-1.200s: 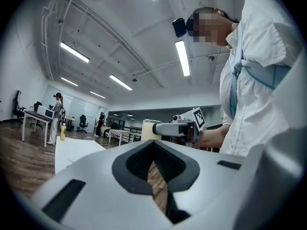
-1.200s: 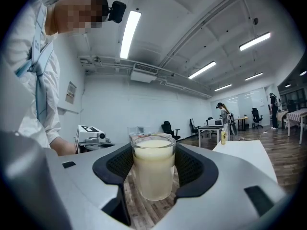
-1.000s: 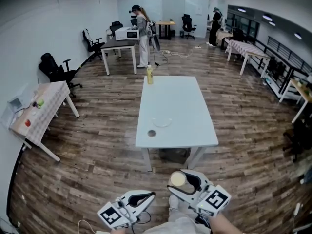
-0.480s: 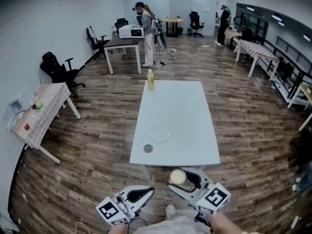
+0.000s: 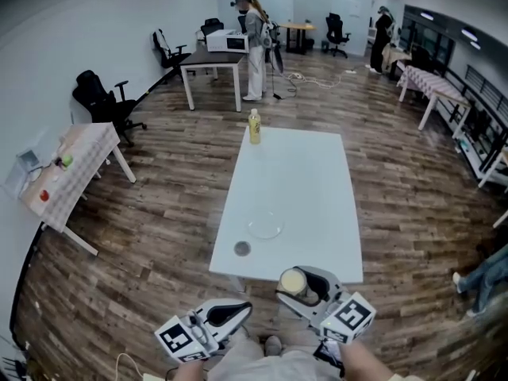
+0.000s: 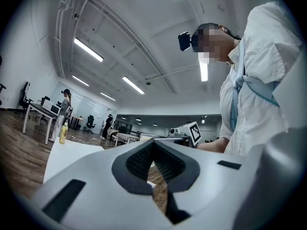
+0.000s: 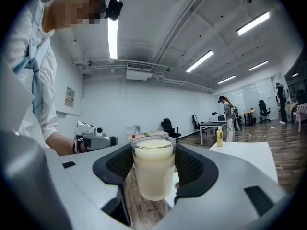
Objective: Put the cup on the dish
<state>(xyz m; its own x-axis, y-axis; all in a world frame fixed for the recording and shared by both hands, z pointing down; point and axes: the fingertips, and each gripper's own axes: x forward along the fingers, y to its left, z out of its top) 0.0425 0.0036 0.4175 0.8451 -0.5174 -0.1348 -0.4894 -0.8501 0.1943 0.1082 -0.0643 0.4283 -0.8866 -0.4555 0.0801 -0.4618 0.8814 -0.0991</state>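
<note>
A clear cup (image 7: 153, 166) of creamy liquid stands upright between the dark pads of my right gripper (image 7: 154, 169), which is shut on it. In the head view that cup (image 5: 292, 281) and right gripper (image 5: 305, 286) hang just short of the near edge of the white table (image 5: 302, 189). A clear glass dish (image 5: 265, 226) lies on the table's near half, ahead and to the left of the cup. My left gripper (image 5: 225, 315) is shut and empty, low at the left, off the table. Its pads (image 6: 163, 163) meet with nothing between them.
A small round dark thing (image 5: 242, 248) lies on the table near the dish. A yellow bottle (image 5: 254, 126) stands at the far end. A side table (image 5: 67, 169) with fruit is at the left. A person (image 5: 255, 46) stands by a far desk.
The table has come nearer to me and both grippers now hang close to its near edge. The cup stays in the right gripper. The left gripper stays shut.
</note>
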